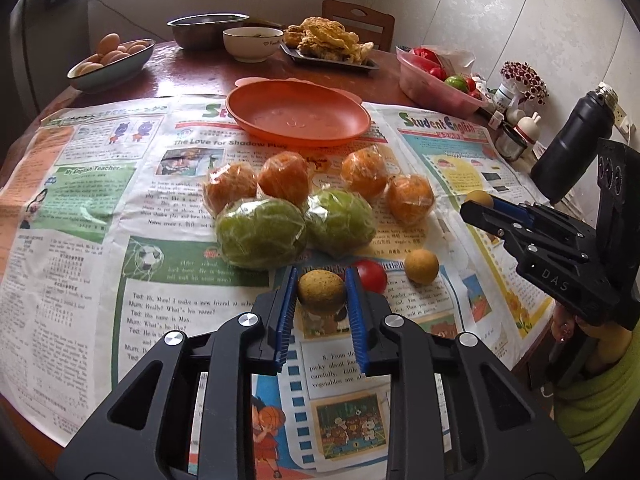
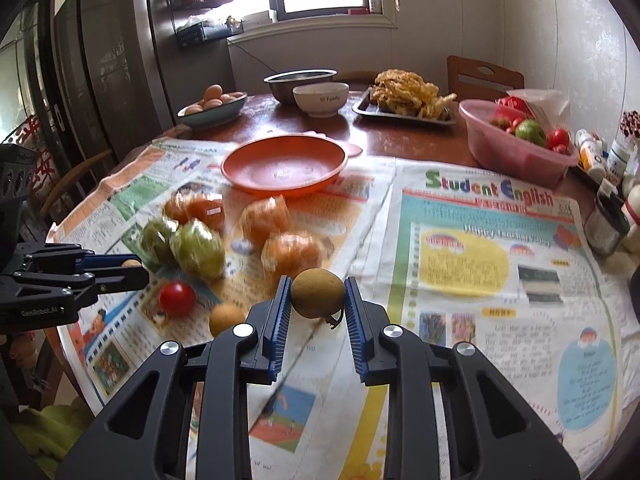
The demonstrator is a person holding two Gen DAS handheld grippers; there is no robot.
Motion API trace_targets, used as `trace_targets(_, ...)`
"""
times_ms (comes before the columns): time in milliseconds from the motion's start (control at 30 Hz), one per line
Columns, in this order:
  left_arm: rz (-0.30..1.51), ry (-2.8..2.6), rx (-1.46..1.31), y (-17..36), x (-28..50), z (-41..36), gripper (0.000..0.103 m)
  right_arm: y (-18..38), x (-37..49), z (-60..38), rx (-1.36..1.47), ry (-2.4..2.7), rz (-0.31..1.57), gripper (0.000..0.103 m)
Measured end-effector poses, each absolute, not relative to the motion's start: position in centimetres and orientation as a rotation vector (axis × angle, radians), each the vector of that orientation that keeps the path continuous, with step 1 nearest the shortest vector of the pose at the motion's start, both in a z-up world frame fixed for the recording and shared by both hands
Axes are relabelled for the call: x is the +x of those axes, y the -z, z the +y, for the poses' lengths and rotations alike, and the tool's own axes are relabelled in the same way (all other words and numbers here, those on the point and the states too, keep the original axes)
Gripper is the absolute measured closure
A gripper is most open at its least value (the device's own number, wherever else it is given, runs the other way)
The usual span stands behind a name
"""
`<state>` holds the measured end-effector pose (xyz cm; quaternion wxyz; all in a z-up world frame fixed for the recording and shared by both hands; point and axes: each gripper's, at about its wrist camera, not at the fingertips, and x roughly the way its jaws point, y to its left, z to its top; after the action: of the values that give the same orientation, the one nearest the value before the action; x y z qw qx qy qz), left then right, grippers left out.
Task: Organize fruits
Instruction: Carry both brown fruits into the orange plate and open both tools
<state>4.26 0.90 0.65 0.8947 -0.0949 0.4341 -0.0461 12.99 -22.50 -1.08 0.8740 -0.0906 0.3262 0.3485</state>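
My left gripper (image 1: 321,280) is shut on a small tan longan (image 1: 321,291) just above the newspaper. My right gripper (image 2: 317,292) is shut on another tan longan (image 2: 318,293), held above the table; it also shows in the left wrist view (image 1: 480,200). On the newspaper lie several wrapped oranges (image 1: 283,177), two wrapped green fruits (image 1: 261,232), a red cherry tomato (image 1: 371,275) and a loose longan (image 1: 421,265). An empty orange plate (image 1: 298,114) sits behind them.
A pink basin of fruit (image 2: 516,146) stands at the right. A bowl of eggs (image 1: 112,60), a steel bowl (image 1: 208,28), a white bowl (image 1: 252,42) and a tray of fried food (image 1: 330,46) stand at the back. A black bottle (image 1: 576,140) and small jars are at the right edge.
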Motion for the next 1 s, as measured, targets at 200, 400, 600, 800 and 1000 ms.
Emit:
trace_targets(200, 0.893, 0.087, -0.197, -1.6, 6.0, 1.8, 0.086, -0.7, 14.7, -21.4, -0.180, -0.743, 0.654, 0.078)
trace_targets(400, 0.892, 0.090, -0.200, -2.6, 8.5, 2.8, 0.086, -1.7, 16.6, -19.5, -0.191, -0.778, 0.655, 0.078)
trace_targets(600, 0.903, 0.095, -0.190, -3.2, 12.0, 3.7, 0.086, -2.3, 18.5, -17.2, -0.214, -0.824, 0.656, 0.078)
trace_targets(800, 0.927, 0.100, -0.155, -3.6, 16.3, 4.5, 0.086, -2.3, 20.5, -15.1, -0.248, -0.859, 0.675, 0.077)
trace_targets(1000, 0.968, 0.120, -0.146, -2.8, 20.0, 5.0, 0.086, -1.3, 22.5, -13.5, -0.277, -0.870, 0.719, 0.077)
